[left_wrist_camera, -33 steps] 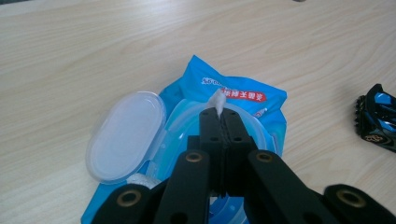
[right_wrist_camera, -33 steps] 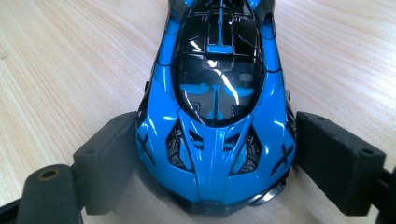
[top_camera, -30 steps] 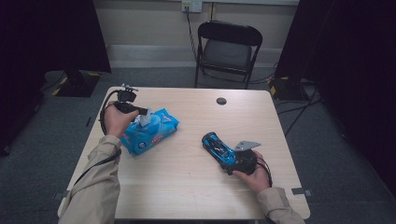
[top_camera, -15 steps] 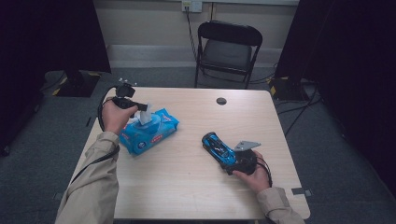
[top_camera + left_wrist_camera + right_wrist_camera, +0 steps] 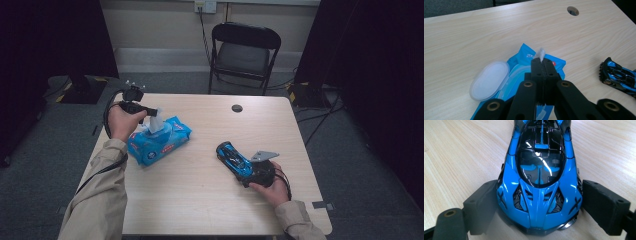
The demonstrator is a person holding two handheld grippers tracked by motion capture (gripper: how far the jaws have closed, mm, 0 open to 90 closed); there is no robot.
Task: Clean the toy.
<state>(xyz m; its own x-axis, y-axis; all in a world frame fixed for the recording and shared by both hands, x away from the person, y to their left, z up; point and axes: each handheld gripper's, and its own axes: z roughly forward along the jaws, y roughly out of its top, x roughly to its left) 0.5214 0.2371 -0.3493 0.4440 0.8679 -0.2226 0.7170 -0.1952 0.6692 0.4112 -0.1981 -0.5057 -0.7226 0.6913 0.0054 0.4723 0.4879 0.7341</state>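
Left hand-held gripper (image 5: 541, 65) pinched tight on white wipe (image 5: 541, 53); pack (image 5: 522, 72) below.

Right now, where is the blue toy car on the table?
In the high view the blue toy car lies on the table's right half, between the right gripper's jaws, well right of the wipes pack.

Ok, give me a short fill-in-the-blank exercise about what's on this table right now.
1. The left gripper is shut on a white ____ drawn from the blue wipes pack.
2. The pack's round lid is flipped ____.
3. The right gripper has its jaws on either side of a blue toy ____.

Missing words: wipe; open; car
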